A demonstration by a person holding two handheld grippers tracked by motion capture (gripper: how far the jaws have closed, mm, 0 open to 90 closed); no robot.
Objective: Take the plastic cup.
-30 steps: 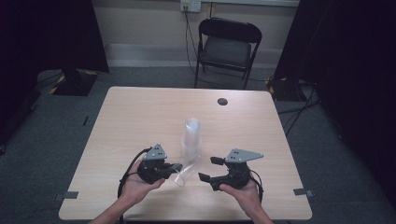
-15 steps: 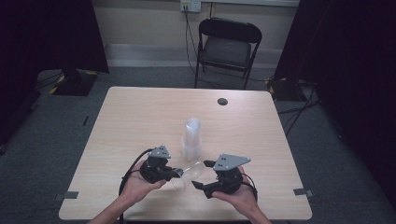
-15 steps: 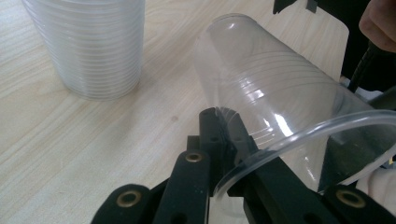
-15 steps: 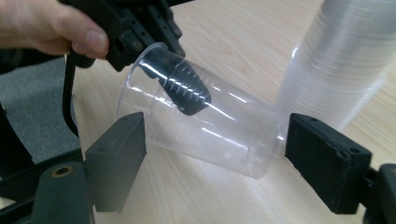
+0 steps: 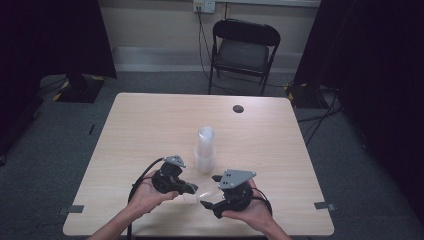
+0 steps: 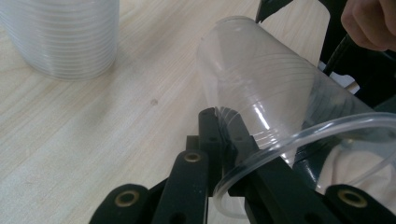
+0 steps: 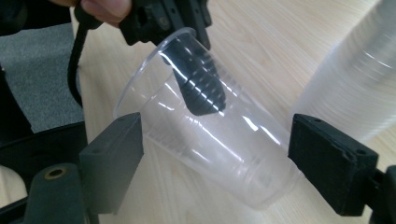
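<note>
single clear cup (image 7: 205, 140) held tilted just in front of the cup stack (image 5: 205, 149), above the desk (image 5: 140, 130). left hand-held gripper (image 5: 187, 189) pinches its rim, one jaw inside, steadying it; right hand-held gripper (image 5: 210, 192) stands spread around the base, likely to take it.

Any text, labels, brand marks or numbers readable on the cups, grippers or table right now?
None can be read.
Clear cup: ribbed rings, no print.
Cup stack: plain, no label.
Left gripper and right gripper: no readable marking.
Table: bare wood grain, no sign.
</note>
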